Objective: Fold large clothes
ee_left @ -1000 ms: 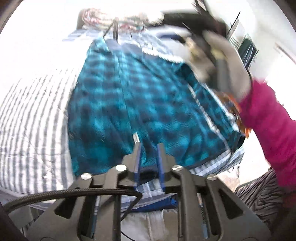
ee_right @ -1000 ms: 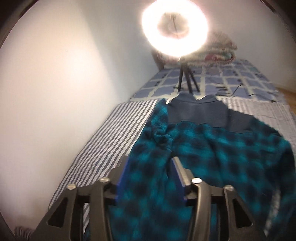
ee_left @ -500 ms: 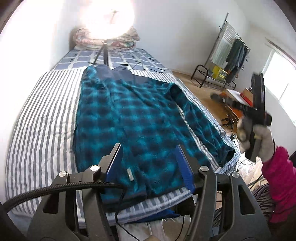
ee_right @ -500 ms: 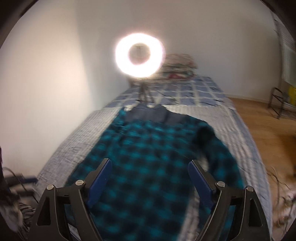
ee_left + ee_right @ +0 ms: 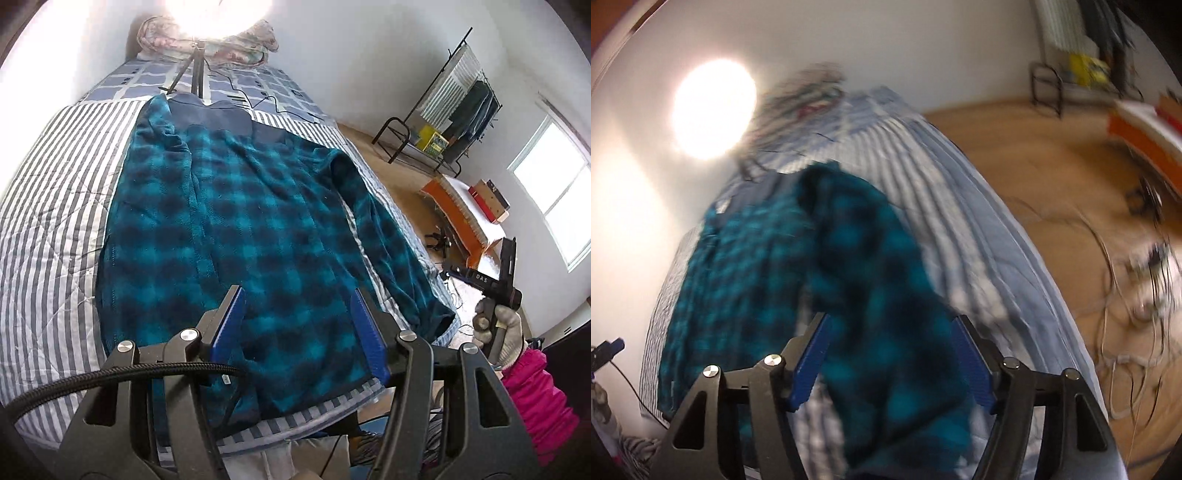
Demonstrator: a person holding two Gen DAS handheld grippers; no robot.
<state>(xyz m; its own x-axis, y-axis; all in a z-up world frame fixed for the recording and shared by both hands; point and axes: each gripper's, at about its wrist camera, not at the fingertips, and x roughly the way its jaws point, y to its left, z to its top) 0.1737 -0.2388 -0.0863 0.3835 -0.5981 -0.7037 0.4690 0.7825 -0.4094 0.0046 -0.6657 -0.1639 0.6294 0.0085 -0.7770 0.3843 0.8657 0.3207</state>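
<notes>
Your teal plaid shirt point(image 5: 236, 229) lies spread flat along the striped bed point(image 5: 55, 206), one sleeve point(image 5: 388, 236) trailing at the bed's edge, where it could slide off and drag the body crooked. Your left hand-held gripper point(image 5: 299, 332) hovers wide and empty over the hem; your right hand-held gripper point(image 5: 890, 365) is closing above the sleeve without gripping it, so a shallow pinch may slip. No containers show.

Your jacket point(image 5: 251, 221) is teal and dark-blue plaid with a plain navy yoke at the collar. Under the jacket, the bed point(image 5: 55, 206) cover runs in grey and white stripes; beyond the jacket's collar it turns to blue and white squares. Your left hand-held gripper point(image 5: 299, 332) is black with blue pads, your sleeve point(image 5: 535, 398) magenta, your glove point(image 5: 506, 328) pale grey.
</notes>
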